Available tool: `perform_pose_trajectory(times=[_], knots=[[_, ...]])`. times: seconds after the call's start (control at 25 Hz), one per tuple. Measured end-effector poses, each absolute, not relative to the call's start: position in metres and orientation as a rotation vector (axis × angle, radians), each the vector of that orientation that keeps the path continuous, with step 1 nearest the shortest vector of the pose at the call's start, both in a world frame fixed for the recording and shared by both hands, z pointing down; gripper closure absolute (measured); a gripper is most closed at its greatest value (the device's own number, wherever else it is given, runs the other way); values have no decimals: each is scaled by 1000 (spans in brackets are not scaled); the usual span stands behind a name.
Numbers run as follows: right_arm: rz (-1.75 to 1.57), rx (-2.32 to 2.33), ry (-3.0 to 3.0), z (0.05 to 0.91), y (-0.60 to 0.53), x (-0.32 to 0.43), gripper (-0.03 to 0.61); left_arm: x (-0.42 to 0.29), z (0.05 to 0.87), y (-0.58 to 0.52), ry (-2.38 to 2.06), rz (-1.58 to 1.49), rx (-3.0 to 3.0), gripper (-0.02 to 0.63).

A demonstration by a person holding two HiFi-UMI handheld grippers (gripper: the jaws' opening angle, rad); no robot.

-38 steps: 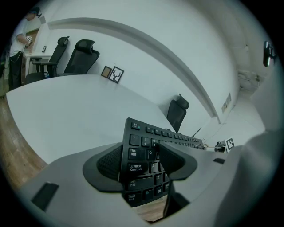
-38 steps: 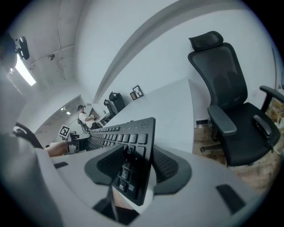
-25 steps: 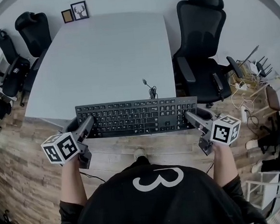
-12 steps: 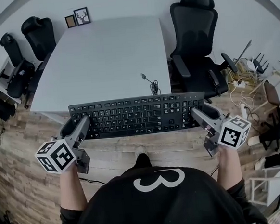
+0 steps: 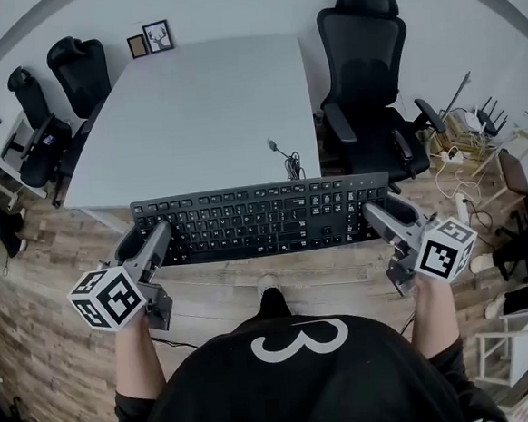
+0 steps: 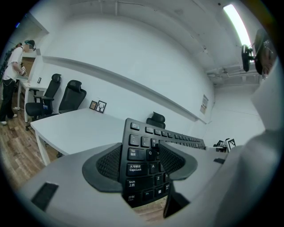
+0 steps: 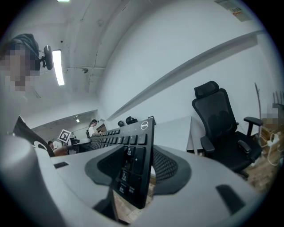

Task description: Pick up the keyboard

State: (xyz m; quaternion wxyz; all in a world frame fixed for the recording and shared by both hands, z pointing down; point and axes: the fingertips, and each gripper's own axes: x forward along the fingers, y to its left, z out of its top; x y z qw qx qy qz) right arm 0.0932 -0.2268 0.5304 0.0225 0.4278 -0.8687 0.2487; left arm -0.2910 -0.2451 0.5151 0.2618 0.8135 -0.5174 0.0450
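The keyboard (image 5: 260, 219) – keys up, cable end pointing away – spans lengthwise from the left gripper (image 5: 148, 239) to the right gripper (image 5: 380, 213), each clamping one end.

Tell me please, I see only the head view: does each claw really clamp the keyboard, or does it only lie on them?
Observer: The left claw clamps it. In the left gripper view its pads press the keyboard at the Caps Lock end, one on the keys and one on the underside.
Operator: And the right side?
Observer: The right claw grips the other end in the same way. The Dell logo shows just beyond its pads.
Operator: Is somebody near?
Observer: The left gripper view shows a person standing far off, at the room's edge.
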Motion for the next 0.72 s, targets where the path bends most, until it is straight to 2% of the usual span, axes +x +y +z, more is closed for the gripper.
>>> perform_pose_trajectory(times=[0.72], knots=[[790, 1324, -2734, 523, -224, 95, 390, -289, 501, -242, -1408, 145, 2200, 353]])
